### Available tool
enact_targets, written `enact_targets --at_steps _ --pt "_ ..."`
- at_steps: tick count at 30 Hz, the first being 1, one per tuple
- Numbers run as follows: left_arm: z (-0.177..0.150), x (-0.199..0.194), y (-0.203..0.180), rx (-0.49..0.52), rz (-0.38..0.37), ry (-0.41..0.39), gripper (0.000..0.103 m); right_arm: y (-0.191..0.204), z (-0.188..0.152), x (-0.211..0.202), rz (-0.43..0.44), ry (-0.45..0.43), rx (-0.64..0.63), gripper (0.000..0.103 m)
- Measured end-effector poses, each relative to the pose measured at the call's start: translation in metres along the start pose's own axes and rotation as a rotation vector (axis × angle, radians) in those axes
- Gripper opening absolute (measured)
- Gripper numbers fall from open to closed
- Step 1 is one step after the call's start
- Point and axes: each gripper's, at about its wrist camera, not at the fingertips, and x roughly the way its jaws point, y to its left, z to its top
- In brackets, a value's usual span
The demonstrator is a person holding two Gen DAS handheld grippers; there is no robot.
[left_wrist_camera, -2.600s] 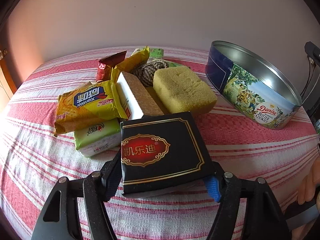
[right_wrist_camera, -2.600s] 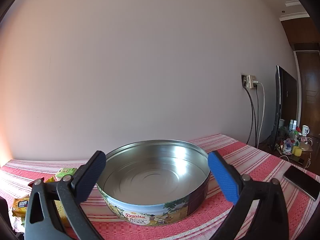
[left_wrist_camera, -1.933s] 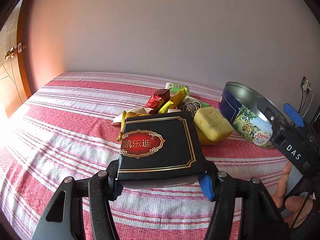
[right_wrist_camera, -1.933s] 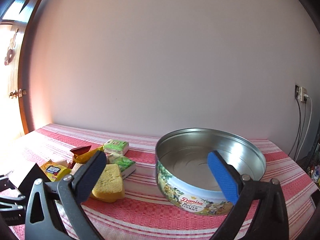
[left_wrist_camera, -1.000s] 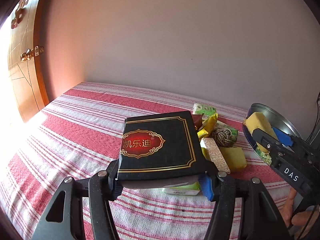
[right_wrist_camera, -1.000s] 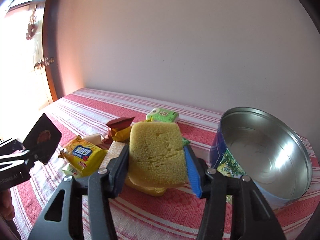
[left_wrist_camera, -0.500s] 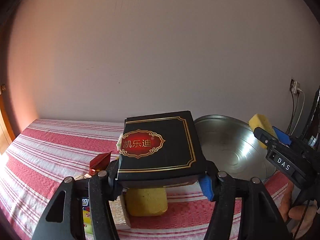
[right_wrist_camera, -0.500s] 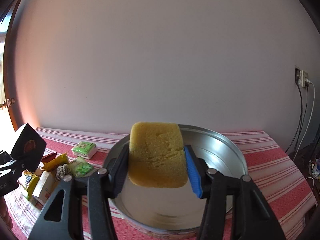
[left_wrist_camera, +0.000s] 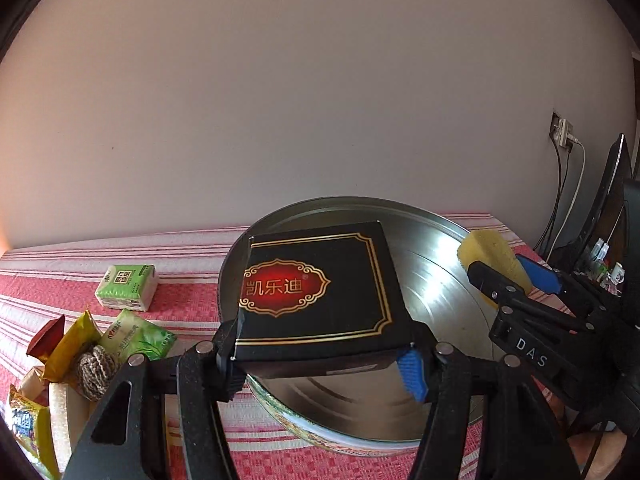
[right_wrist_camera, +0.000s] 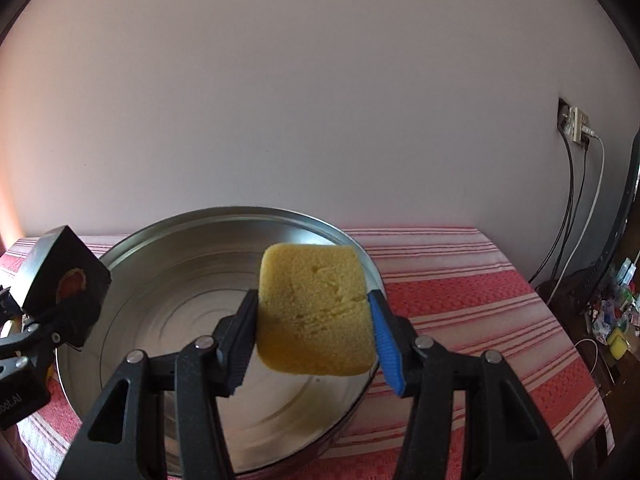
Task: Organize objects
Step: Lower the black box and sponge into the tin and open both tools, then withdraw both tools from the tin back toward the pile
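left gripper [left_wrist_camera: 322, 364] clamped on a black box [left_wrist_camera: 320, 288] with red-gold emblem, box held flat above the left part of the round metal tin [left_wrist_camera: 432, 264], not touching its floor as far as visible. right gripper [right_wrist_camera: 310, 340] clenched on a yellow sponge [right_wrist_camera: 314, 312], pads pressing both its sides, sponge held up over the right half of the tin, off the floor. tin interior bare. tin sits on red-white striped cloth [left_wrist_camera: 188, 296]. left of the tin on the cloth: green tissue pack [left_wrist_camera: 126, 287], second green pack [left_wrist_camera: 138, 336], twine ball [left_wrist_camera: 94, 370], yellow wrapper [left_wrist_camera: 70, 344], red wrapper [left_wrist_camera: 46, 334], yellow biscuit pack [left_wrist_camera: 26, 428] at frame edge. wall outlet with cables [right_wrist_camera: 576, 124] at right.
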Motion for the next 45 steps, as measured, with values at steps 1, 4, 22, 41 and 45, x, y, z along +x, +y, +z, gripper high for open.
enact_targets --at_steps 1,4,22,41,45 --pt "0.001 0.005 -0.001 0.003 0.0 0.012 0.063 0.0 0.0 0.001 0.007 0.006 -0.001 0.054" --pt "0.001 0.016 0.001 0.01 0.005 0.035 0.063 0.008 0.0 0.003 0.005 0.013 -0.021 0.055" --pt "-0.008 -0.019 -0.018 0.049 0.12 -0.068 0.097 -0.014 -0.002 -0.019 0.005 -0.147 0.135 0.097" --pt "-0.03 -0.055 0.032 0.012 0.225 -0.115 0.097 -0.02 -0.018 -0.025 -0.124 -0.226 0.212 0.098" --pt "-0.035 -0.058 0.039 0.008 0.237 -0.115 0.097 -0.015 -0.021 -0.033 -0.152 -0.237 0.231 0.098"
